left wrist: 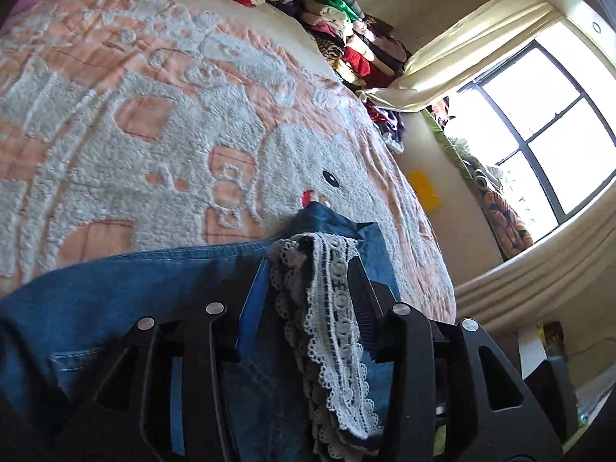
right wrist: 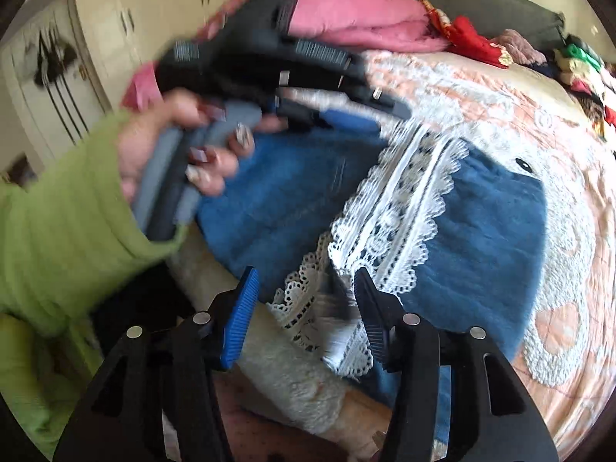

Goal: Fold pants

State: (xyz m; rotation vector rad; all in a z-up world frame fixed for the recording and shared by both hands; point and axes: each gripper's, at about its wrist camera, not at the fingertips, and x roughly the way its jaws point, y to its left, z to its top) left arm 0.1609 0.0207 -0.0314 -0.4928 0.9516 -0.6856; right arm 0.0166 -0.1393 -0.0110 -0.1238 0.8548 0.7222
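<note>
Blue denim pants [left wrist: 115,288] lie folded on the bed, with a white lace trim [left wrist: 331,327] running across them. My left gripper [left wrist: 310,265] hovers low over the pants; its jaws stand apart and the lace lies loose between them, not pinched. In the right wrist view the pants [right wrist: 481,231] and lace [right wrist: 400,200] spread out ahead. My right gripper [right wrist: 306,271] is open over the lace's near end at the bed edge, the lace against its right finger. A hand in a green sleeve [right wrist: 77,211] holds the blurred left gripper [right wrist: 389,119] above the pants' far side.
A pink and white fleecy blanket [left wrist: 154,115] covers the bed. Piled clothes [left wrist: 346,38] line its far edge, beside a curtain and bright window [left wrist: 539,134]. A pink blanket [right wrist: 346,11] and red cloth [right wrist: 469,38] lie at the head. A cream wardrobe [right wrist: 115,19] stands behind.
</note>
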